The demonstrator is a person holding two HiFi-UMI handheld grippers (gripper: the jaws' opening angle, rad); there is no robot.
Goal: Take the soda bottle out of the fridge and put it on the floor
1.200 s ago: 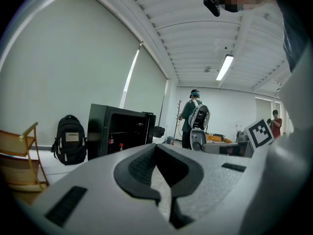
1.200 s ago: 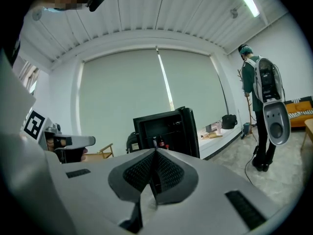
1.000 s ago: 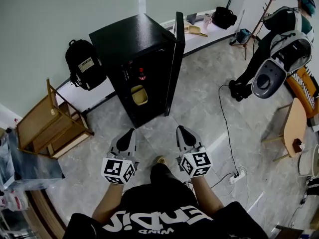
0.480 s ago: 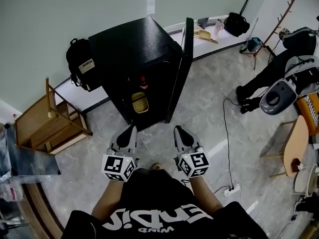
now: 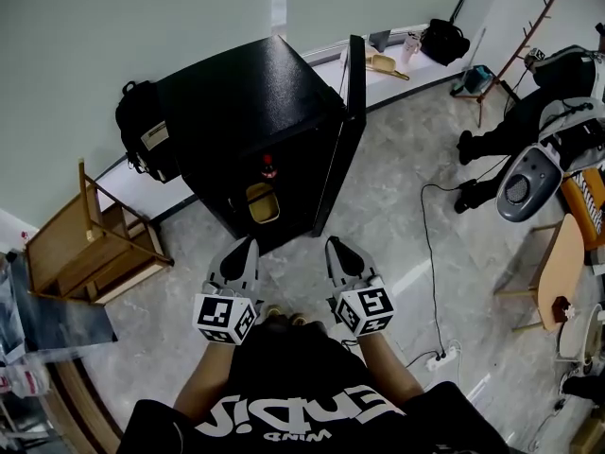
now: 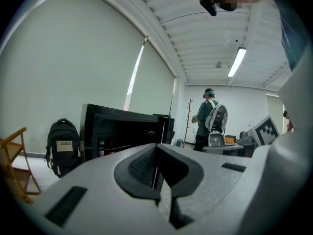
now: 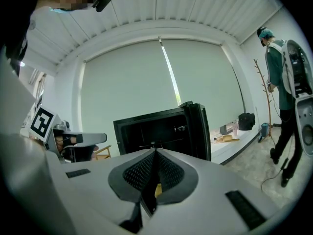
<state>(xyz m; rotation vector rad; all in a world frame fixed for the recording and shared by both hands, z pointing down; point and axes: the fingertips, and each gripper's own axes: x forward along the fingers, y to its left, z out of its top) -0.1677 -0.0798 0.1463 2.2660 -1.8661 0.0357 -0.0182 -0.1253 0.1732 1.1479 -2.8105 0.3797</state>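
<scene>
While both the left tongs (image 5: pixel 248 246) and right tongs (image 5: pixel 333 245) are pressed together on nothing, what looks like the soda bottle (image 5: pixel 268 166) stands ahead of them inside the open fridge (image 5: pixel 248 83), and should handle as smooth, rigid and weighty, best clasped around its mid-body.

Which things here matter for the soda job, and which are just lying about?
For the job: fridge, its open door, soda bottle, floor, left hand-held gripper, right hand-held gripper.
Lying about: backpack, wooden chair, dustpan, black bag, power strip.
</scene>
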